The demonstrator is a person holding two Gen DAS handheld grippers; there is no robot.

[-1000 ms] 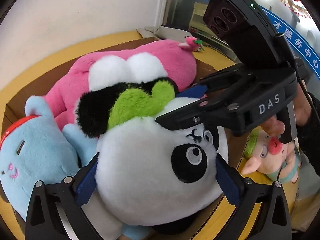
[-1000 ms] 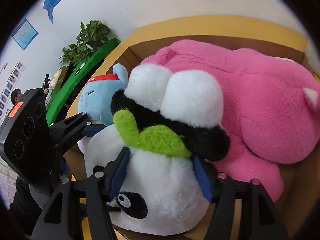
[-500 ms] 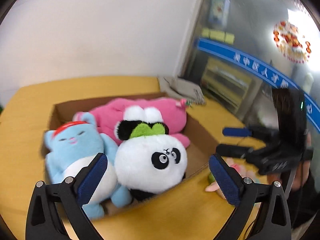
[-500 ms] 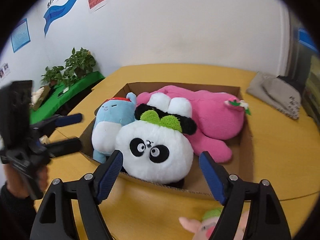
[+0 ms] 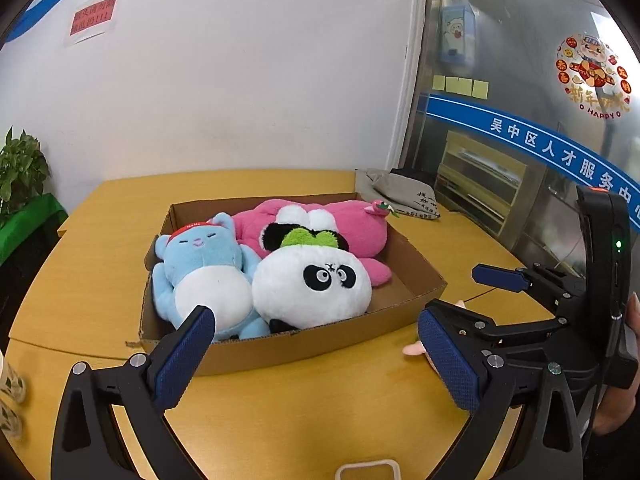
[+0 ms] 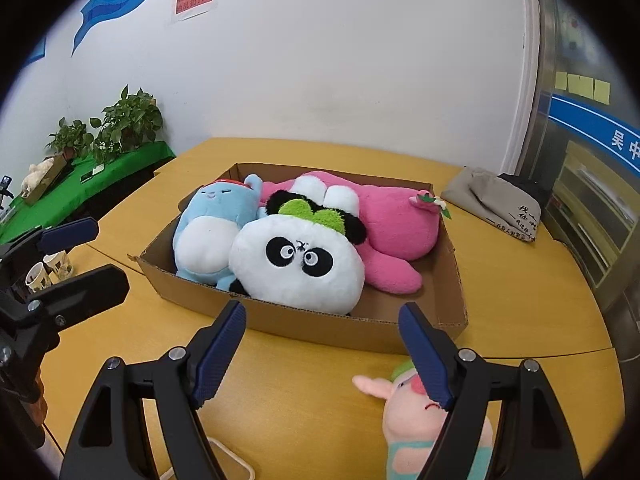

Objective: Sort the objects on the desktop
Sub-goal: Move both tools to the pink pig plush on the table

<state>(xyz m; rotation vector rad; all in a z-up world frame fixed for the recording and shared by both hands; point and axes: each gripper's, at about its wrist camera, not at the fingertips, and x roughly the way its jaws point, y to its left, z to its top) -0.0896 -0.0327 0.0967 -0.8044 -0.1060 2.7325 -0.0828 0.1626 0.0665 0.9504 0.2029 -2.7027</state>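
The right gripper hangs wide and empty over the table. Just beside its right finger, at the near right, lies the pig plush, head toward the cardboard box beyond, so this arm looks nearer. The left gripper, also wide and empty, sits farther left.

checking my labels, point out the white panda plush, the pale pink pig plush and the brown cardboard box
white panda plush point(image 6: 296, 268), right wrist view, on its face
pale pink pig plush point(image 6: 404, 408), right wrist view, on its head
brown cardboard box point(image 5: 320, 344), left wrist view, on its near wall
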